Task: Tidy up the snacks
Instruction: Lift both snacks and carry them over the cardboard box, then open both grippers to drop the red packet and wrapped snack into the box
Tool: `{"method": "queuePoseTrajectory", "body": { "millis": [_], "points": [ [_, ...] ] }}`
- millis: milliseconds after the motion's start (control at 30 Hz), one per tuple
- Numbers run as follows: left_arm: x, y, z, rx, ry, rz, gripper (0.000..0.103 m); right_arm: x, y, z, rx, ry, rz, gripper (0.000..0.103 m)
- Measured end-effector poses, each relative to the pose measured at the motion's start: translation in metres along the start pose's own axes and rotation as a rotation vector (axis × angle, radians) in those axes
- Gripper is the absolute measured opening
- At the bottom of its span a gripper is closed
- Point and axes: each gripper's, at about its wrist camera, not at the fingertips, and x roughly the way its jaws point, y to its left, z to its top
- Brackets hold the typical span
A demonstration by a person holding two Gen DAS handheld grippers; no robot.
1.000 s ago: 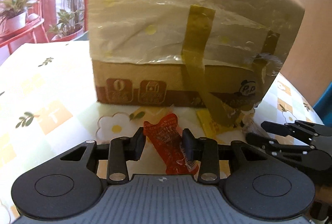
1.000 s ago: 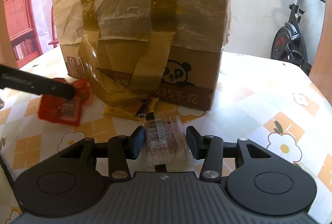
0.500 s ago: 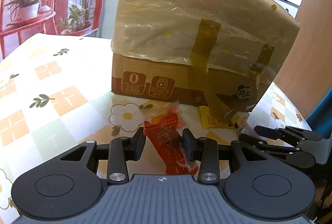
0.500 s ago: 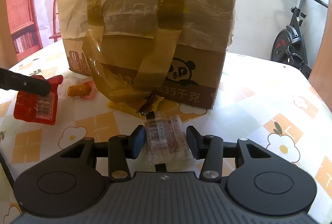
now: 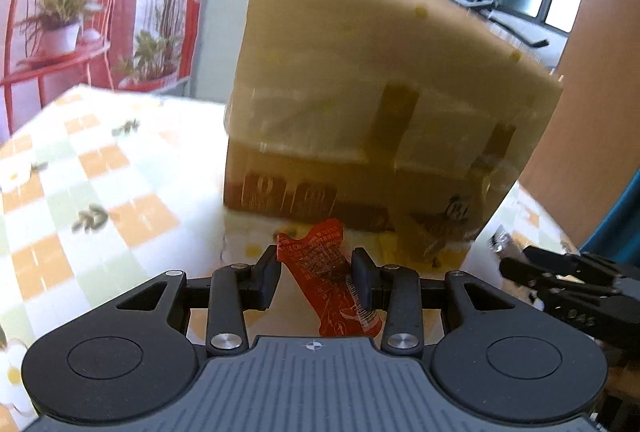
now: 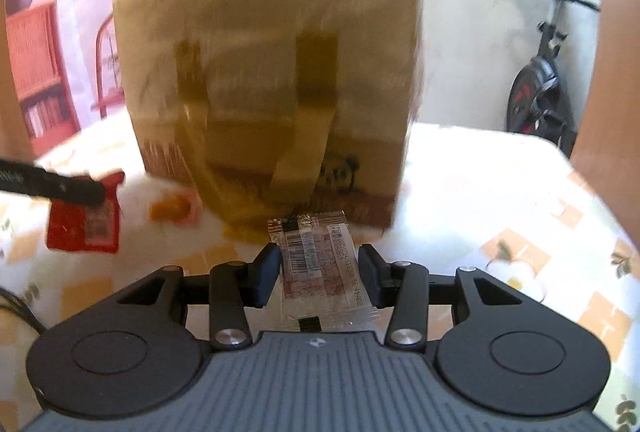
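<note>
1. A sunlit room with pink walls, a red chair (image 5: 60, 44) holding potted plants, dark-framed windows and an exercise bike (image 6: 540, 88); in front lies a table (image 5: 100, 200) under a checked cloth with flowers and leaves.
2. A big cardboard box (image 5: 380, 120), wrapped in crinkled plastic and strapped with yellow-brown tape, stands on the table ahead of both tongs.
3. The left gripper (image 5: 316, 276) has its jaws drawn in narrow on a red snack packet (image 5: 324, 272), which sits tilted between the pads, clear of the cloth, in front of the box.
4. The right gripper (image 6: 318, 272) is clamped narrow on a clear packet with a barcode label (image 6: 316, 260), lifted before the box.
5. An orange snack (image 6: 172, 208) lies on the cloth by the box's lower left corner.
</note>
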Motion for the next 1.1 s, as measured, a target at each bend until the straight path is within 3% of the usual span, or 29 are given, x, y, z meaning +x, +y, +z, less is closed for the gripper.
{"method": "queuePoseTrajectory", "body": {
  "millis": [333,500,733,867,1100],
  "points": [
    [-0.043,-0.02,0.086,0.127,-0.223,-0.072,0.041,-0.054,0.009,0.09,-0.073,-0.274,0.028,0.046],
    [-0.042,-0.034,0.141,0.135,-0.261,-0.098,0.041,-0.057,0.011,0.138,-0.098,-0.352,0.073,0.046],
    [-0.001,-0.046,0.195,0.092,-0.243,-0.141,0.041,-0.005,0.014,0.19,-0.1,-0.303,0.081,0.046],
    [0.022,-0.052,0.206,0.1,-0.225,-0.097,0.041,0.022,0.011,0.204,-0.044,-0.258,0.064,0.046],
    [0.037,-0.041,0.205,0.116,-0.178,-0.081,0.057,0.041,0.013,0.206,-0.067,-0.207,0.013,0.052]
  ]
}}
